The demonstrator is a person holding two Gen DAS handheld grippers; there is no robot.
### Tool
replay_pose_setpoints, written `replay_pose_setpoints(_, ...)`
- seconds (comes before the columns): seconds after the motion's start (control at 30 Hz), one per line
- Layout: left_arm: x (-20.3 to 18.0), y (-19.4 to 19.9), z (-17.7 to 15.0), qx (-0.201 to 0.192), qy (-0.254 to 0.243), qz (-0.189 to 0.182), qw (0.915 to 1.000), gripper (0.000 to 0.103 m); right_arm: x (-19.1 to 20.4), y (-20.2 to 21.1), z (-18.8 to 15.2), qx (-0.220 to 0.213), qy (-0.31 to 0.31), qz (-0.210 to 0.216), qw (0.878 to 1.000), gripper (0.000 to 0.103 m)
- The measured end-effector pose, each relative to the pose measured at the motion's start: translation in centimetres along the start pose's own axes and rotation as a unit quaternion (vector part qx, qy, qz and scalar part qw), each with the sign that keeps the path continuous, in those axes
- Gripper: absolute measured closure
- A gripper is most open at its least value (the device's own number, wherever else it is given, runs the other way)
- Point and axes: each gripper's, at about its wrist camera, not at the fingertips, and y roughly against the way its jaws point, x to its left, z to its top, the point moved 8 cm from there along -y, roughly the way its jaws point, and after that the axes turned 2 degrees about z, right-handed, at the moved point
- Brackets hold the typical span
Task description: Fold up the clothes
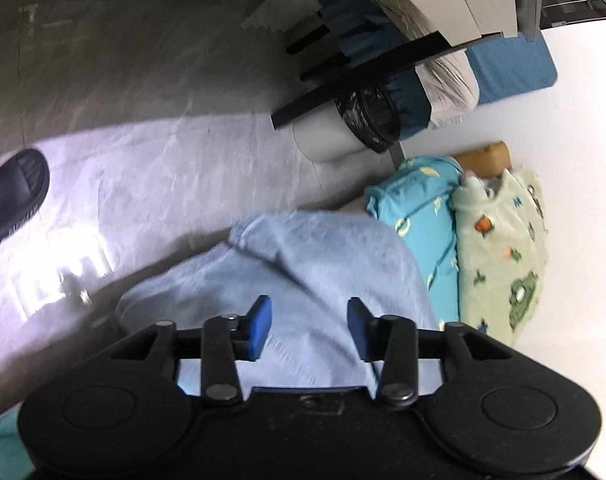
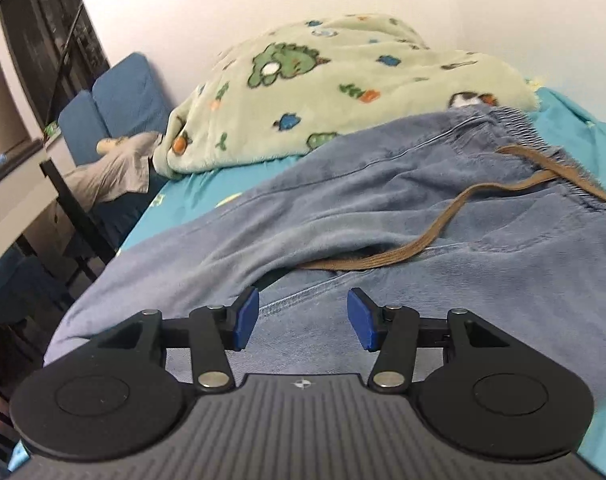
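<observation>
Both pairs of blue-padded fingers stand parted with nothing between them. Those of the left gripper (image 1: pixel 309 326) hover over a pale blue stretch of the trousers (image 1: pixel 303 280), which looks bunched and drapes over the edge of the bed toward the grey floor (image 1: pixel 143 100). Whether the pads touch the cloth cannot be told from this view. Those of the right gripper (image 2: pixel 302 322) sit low over the same trousers (image 2: pixel 383 216), just above a stitched seam, with fabric showing in the gap between the pads.

In the right wrist view the blue corduroy trousers lie spread across the teal bedsheet (image 2: pixel 575 124), with the elastic waistband toward the far right side of the bed. A brown drawstring (image 2: pixel 443 224) trails from the waistband across the cloth and slips under a fold near the middle. Beyond the trousers, against the wall side of the bed, a pale green fleece blanket (image 2: pixel 323 92) printed with little dinosaurs lies heaped, touching the waistband end.

In the left wrist view the blanket (image 1: pixel 503 248) lies beside the teal sheet (image 1: pixel 419 200), past the trousers. A black slipper (image 1: pixel 11 196) rests on the floor at the left, and a bin lined with a black bag (image 1: pixel 367 120) stands near the bed's far corner.
</observation>
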Motion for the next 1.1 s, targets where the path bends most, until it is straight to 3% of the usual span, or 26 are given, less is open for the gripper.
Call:
replay_pose_setpoints(0.1,3.1,-0.1,-2.0,0.025,0.025,-0.008,0.9994,0.051,-1.0,2.5,0.7,-0.016,-0.041,-0.005,0.999,0.05)
replay_pose_setpoints(0.4,8.0,-3.0,-5.1,0.078,0.086,-0.043,0.9923,0.051,-5.6,9.7,3.5,-0.046,-0.09,-0.074,0.992,0.049)
replay_pose_setpoints(0.6,9.0,-5.5,-6.0,0.101,0.097,-0.045,0.9891,0.053,-10.8,13.3,4.5,-0.062,-0.139,-0.109,0.982,0.038)
replay_pose_setpoints(0.8,8.4,-6.8,-5.7,0.08,0.071,-0.047,0.9931,0.059,-17.8,13.1,2.2,-0.049,-0.282,-0.143,0.947,0.034)
replay_pose_setpoints(0.93,8.0,-7.7,-5.1,0.074,0.091,-0.054,0.9916,0.063,-20.5,11.3,0.8,-0.039,-0.353,-0.158,0.921,0.03)
replay_pose_setpoints(1.1,7.1,-8.4,-4.2,0.062,0.084,-0.033,0.994,0.08,-22.9,9.0,-0.7,-0.026,-0.396,-0.175,0.901,0.029)
